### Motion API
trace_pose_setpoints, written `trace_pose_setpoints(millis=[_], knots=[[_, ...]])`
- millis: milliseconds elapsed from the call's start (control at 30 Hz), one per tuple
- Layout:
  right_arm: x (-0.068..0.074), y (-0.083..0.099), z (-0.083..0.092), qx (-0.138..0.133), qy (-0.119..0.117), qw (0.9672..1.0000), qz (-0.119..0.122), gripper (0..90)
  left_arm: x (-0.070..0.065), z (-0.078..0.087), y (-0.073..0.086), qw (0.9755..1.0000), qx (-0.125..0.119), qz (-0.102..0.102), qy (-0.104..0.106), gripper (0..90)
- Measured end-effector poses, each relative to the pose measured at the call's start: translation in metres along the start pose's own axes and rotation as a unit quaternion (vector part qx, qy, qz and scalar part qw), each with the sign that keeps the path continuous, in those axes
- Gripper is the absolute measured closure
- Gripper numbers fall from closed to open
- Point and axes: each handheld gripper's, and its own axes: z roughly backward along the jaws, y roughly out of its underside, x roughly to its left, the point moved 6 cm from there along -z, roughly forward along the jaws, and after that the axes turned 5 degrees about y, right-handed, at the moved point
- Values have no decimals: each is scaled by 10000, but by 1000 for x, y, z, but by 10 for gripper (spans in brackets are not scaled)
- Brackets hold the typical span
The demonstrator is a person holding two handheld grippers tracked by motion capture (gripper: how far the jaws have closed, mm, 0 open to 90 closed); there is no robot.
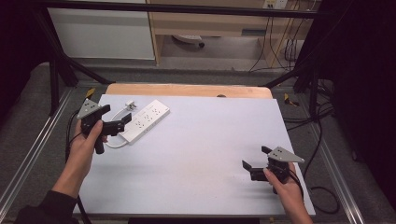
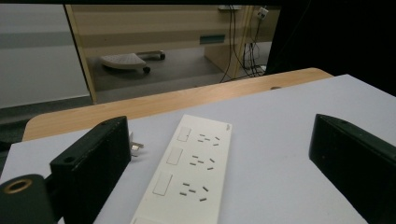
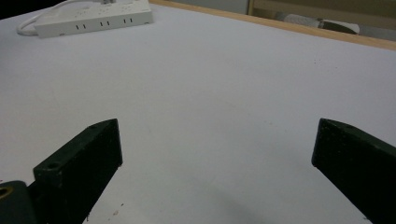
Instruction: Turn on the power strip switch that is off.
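Two forearms come up from the bottom edge of the high view, one gripper in each hand, and both tools sit low over the pale grey table mat (image 1: pixel 196 154). Left gripper (image 1: pixel 125 122) is up at the near-left end of the white power strip (image 1: pixel 145 120), jaws spread wide and holding nothing, tips right by the strip's end where the white cable (image 1: pixel 116 142) loops out; whether a tip touches the strip, I cannot tell. From the left gripper view the strip (image 2: pixel 189 172) lies flat on the mat, running away between the two black jaws, and you can count three socket groups with three rectangular switches beside them, a fourth part just cut off at the bottom edge. One white plug (image 2: pixel 135 148) lies on the mat just left of the strip, prongs showing, partly behind the left jaw. Over on the other side, the right gripper (image 1: pixel 256 158) hovers near the right front part of the mat, well apart from the strip, jaws wide open too and gripping nothing. Its own view looks across bare mat between its jaws, with the one strip (image 3: pixel 93 21) far off at the top left and the cable (image 3: pixel 28 23) curling off its end. Wooden table edge (image 1: pixel 187 89) peeks out beyond the mat
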Motion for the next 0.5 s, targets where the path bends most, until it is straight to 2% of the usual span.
trace_pose_setpoints(millis=[300, 500], knots=[[0, 0, 0, -11, -6, 10000, -15, 23, -13, 18, 2, 9999, -27, -93, 143, 57], [-1, -1, 1, -18, 4, 10000, -15, 23, -21, 28, 7, 9996, -33, -15, 268, 57]])
